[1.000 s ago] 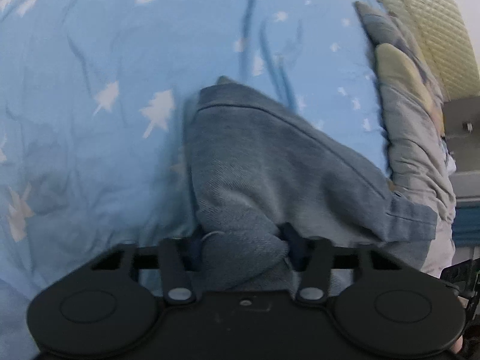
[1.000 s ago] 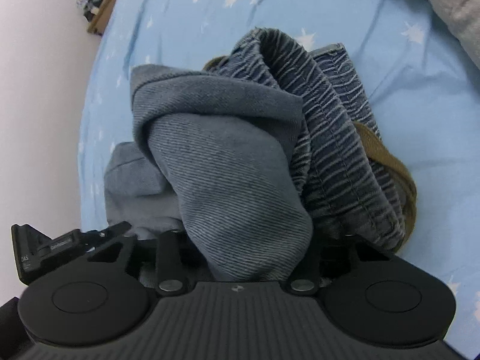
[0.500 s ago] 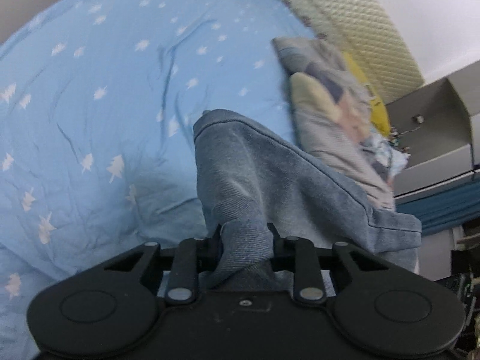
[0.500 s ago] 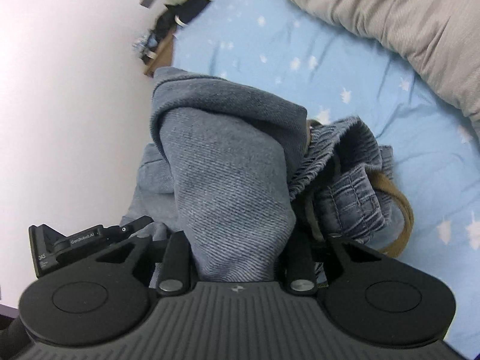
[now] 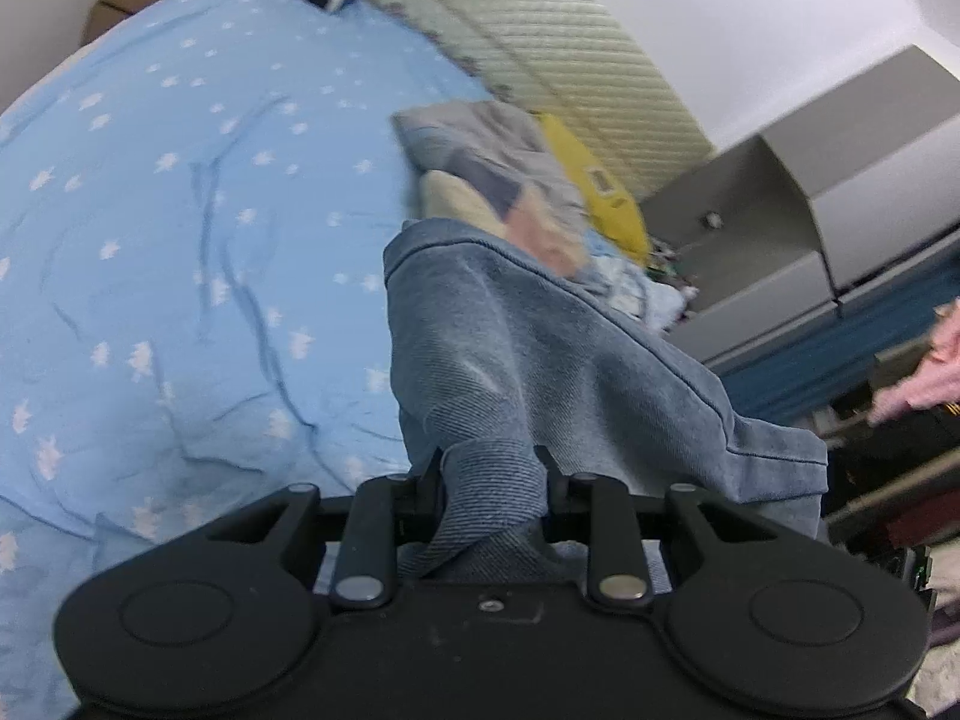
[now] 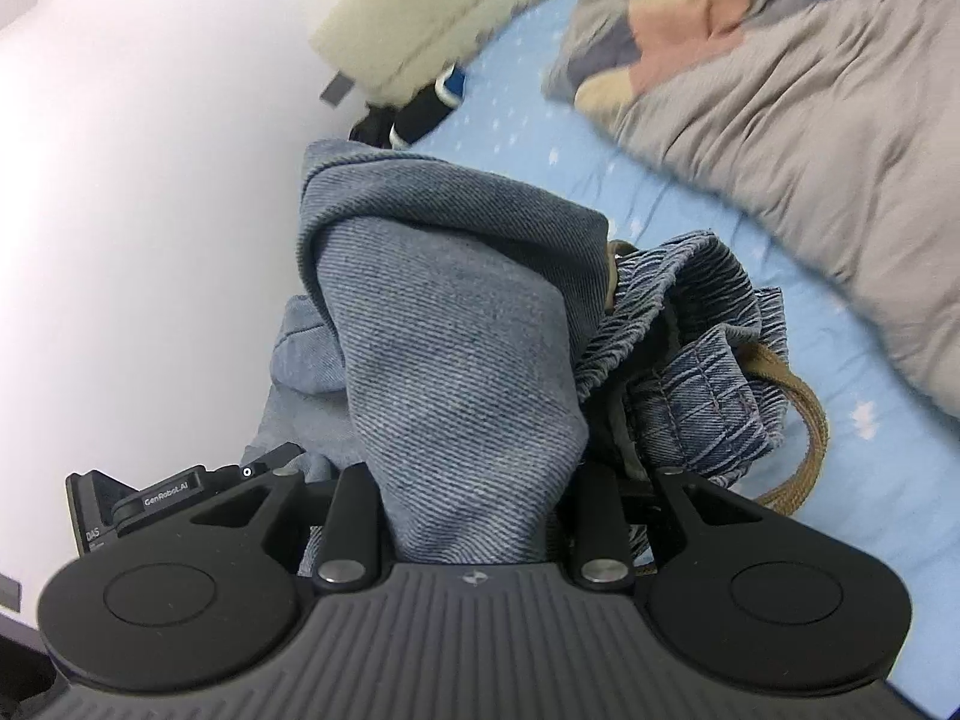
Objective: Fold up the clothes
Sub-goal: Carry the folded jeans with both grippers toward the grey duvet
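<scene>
We have the left gripper (image 5: pixel 489 468) and right gripper (image 6: pixel 474 480) each clamped on the denim jeans (image 6: pixel 456 348); lift evenly, keep it taut, clear the blue sheet (image 5: pixel 180 240).

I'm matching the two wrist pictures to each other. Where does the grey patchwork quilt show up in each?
Left wrist: the grey patchwork quilt lies upper centre, beyond the denim garment.
Right wrist: the quilt fills the upper right.
Shared landmark: the blue star-print sheet beneath it.
</scene>
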